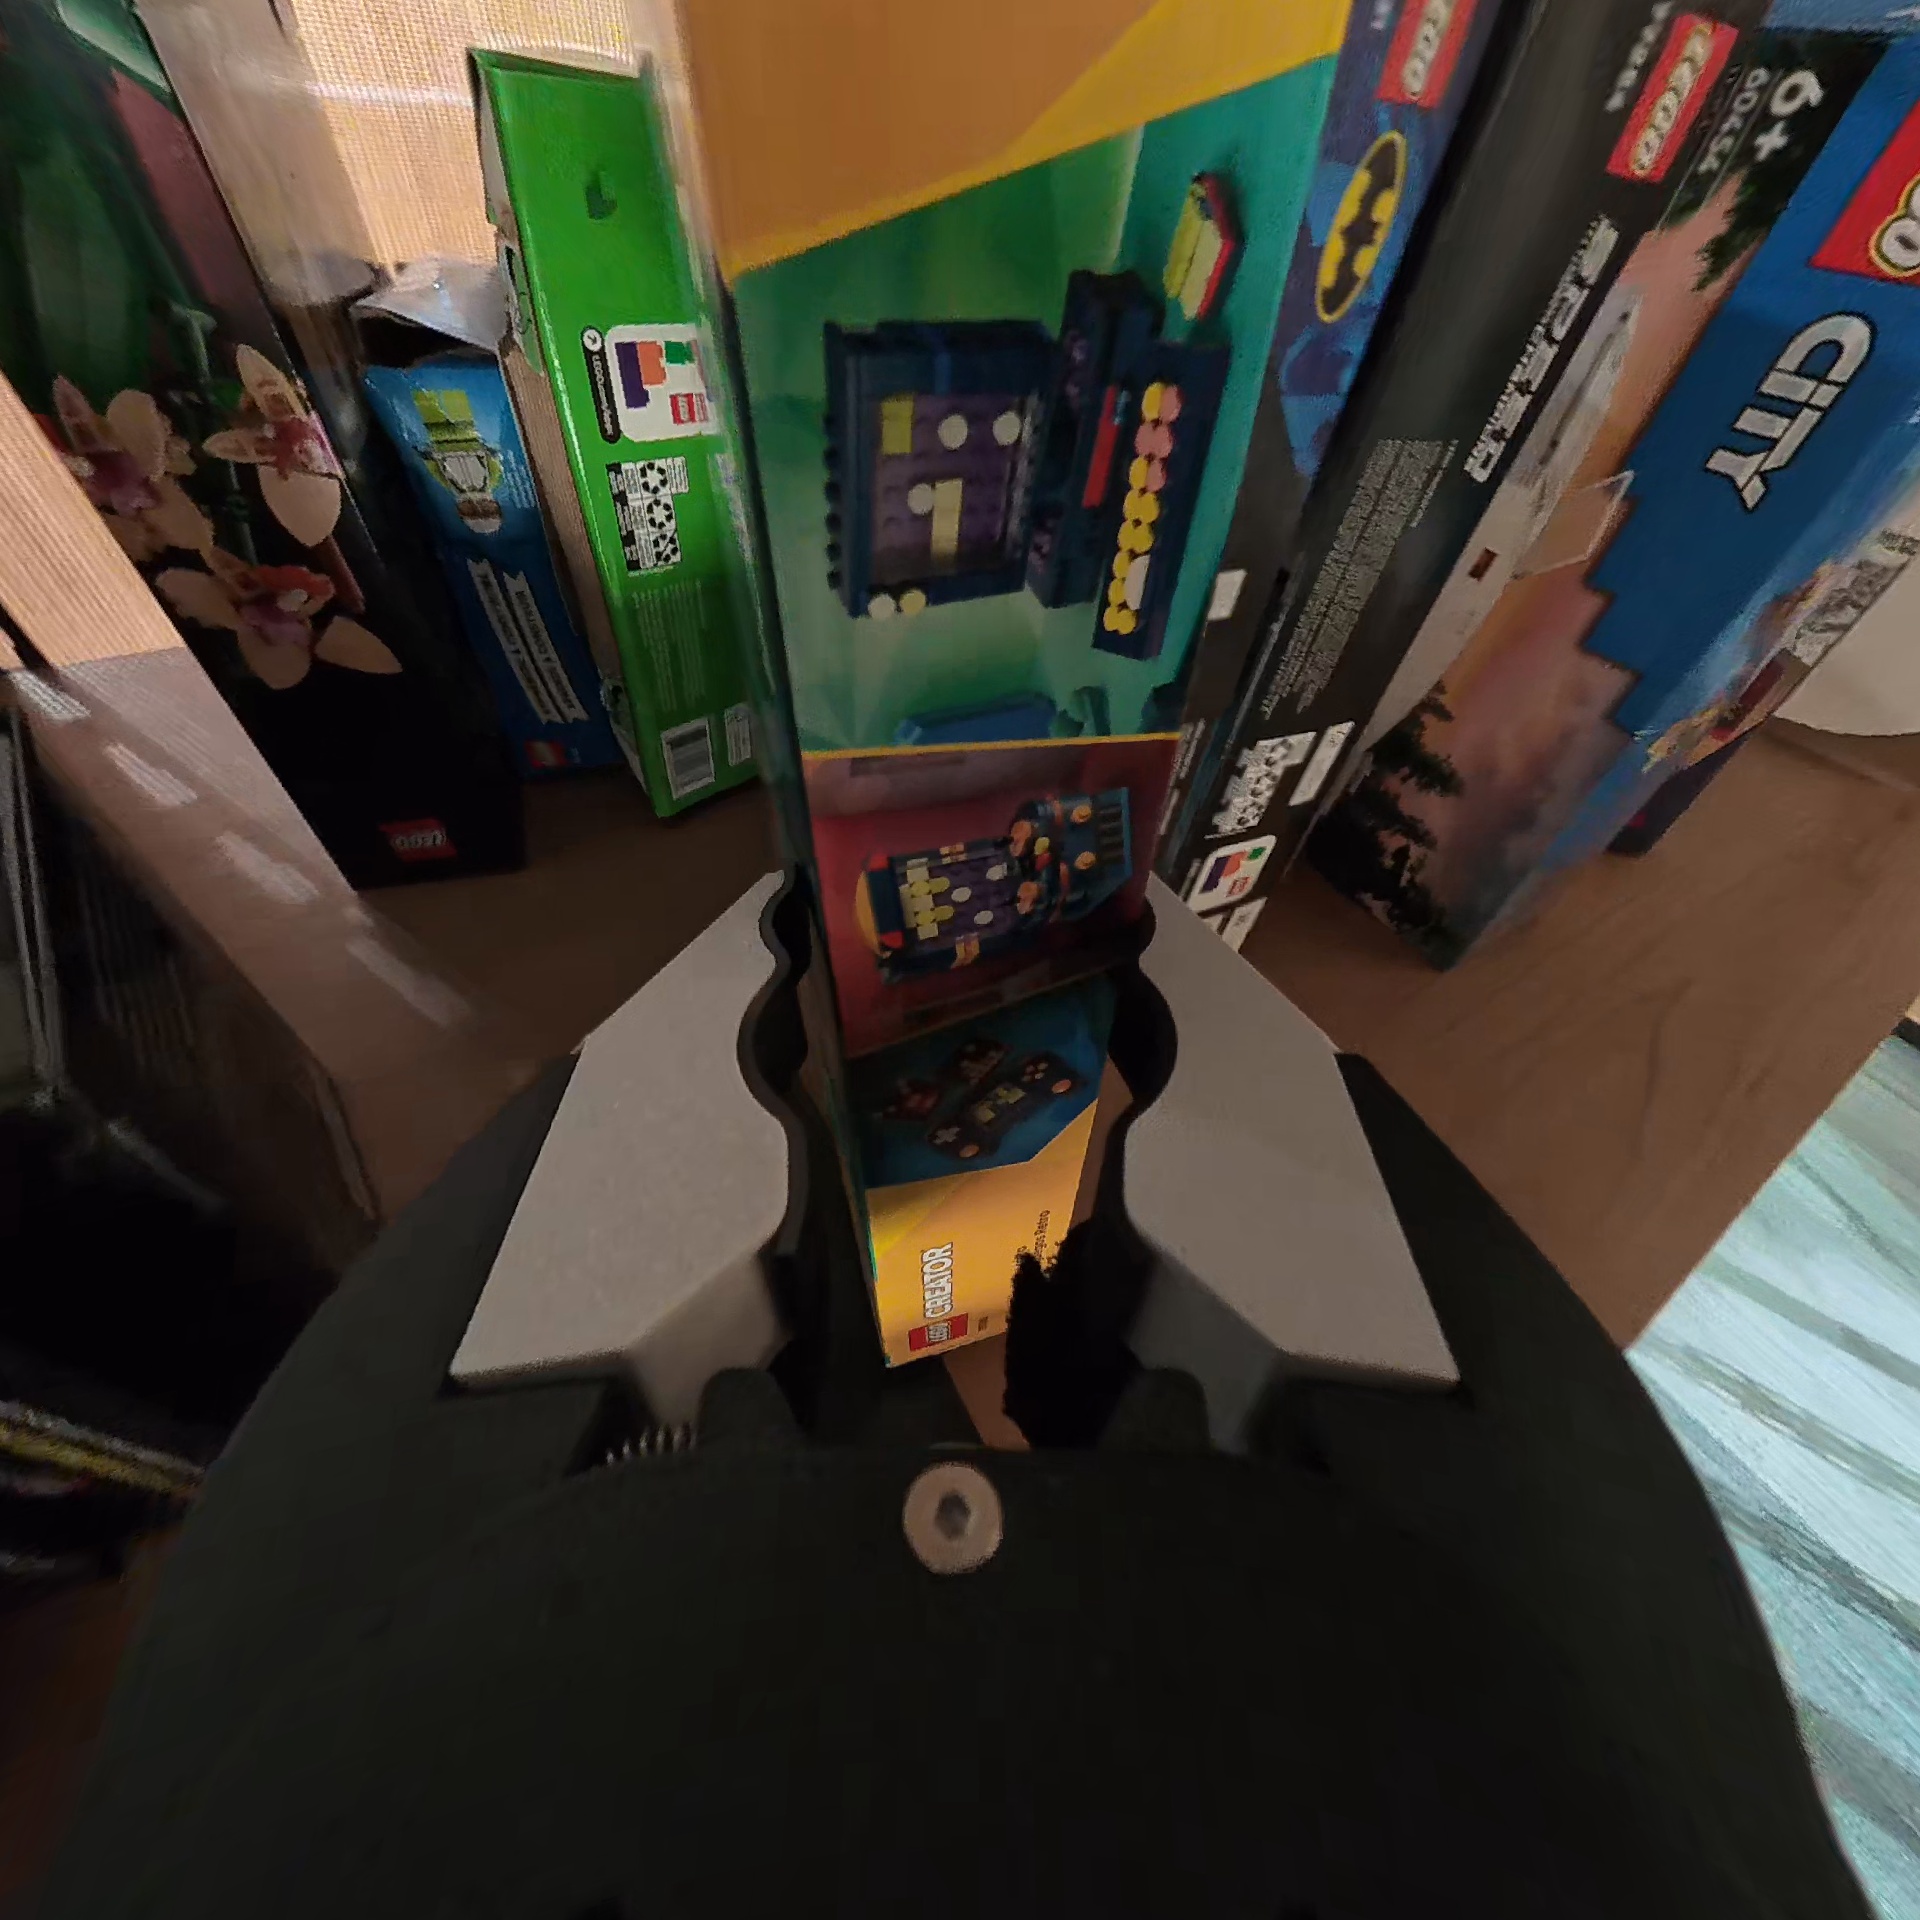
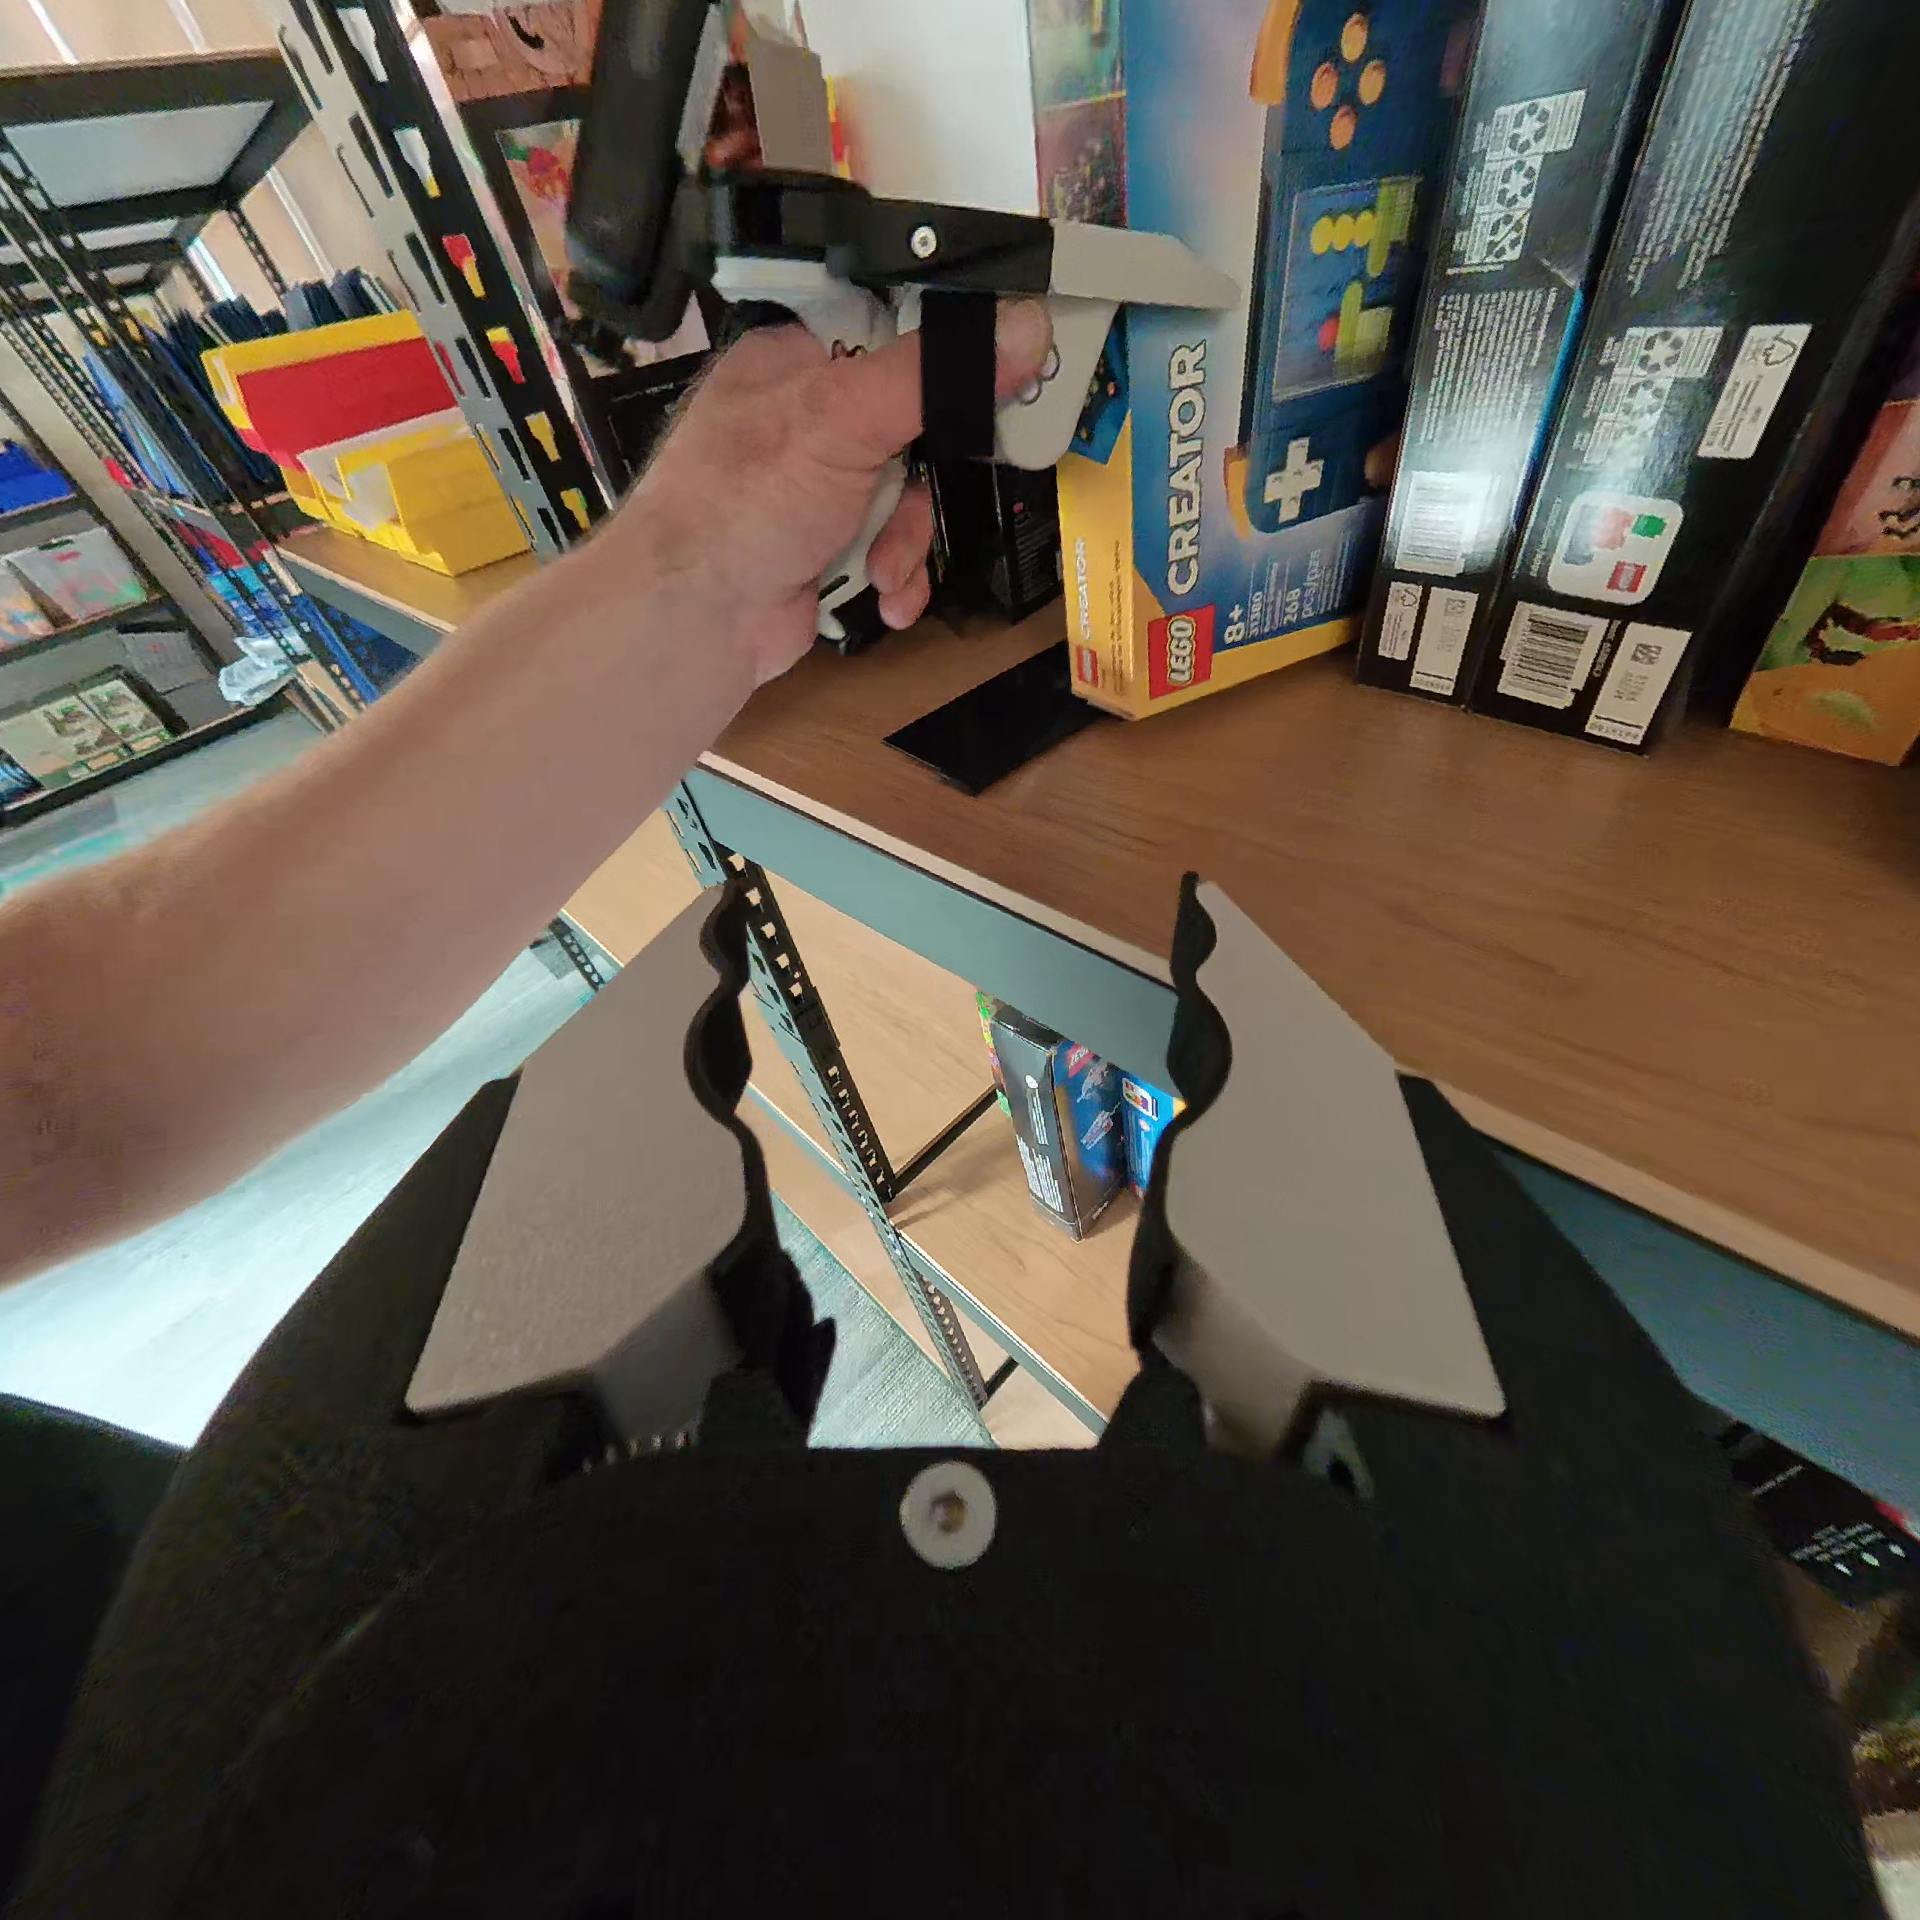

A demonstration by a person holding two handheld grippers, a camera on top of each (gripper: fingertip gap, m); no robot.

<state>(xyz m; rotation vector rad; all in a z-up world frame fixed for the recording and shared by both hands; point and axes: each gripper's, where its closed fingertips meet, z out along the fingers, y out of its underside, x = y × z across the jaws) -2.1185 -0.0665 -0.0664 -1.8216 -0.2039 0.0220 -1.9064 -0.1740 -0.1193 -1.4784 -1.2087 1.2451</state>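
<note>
The left tongs (image 1: 966, 935) grip a yellow toy-brick box (image 1: 987, 520) by its narrow sides, both pads pressed on it; the box stands upright on a wooden shelf (image 2: 1455, 883), its face printed with a blue handheld game console; its printed writing is left unread; a green box (image 1: 613, 416) stands to its left, black boxes (image 2: 1538, 364) to its right; the right tongs (image 2: 961, 956) hang wide open and bare before the shelf's grey metal edge (image 2: 935, 894).

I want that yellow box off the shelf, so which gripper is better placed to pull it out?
Left. The left gripper already straddles the yellow box, while the right gripper hangs open below the shelf edge.
</note>
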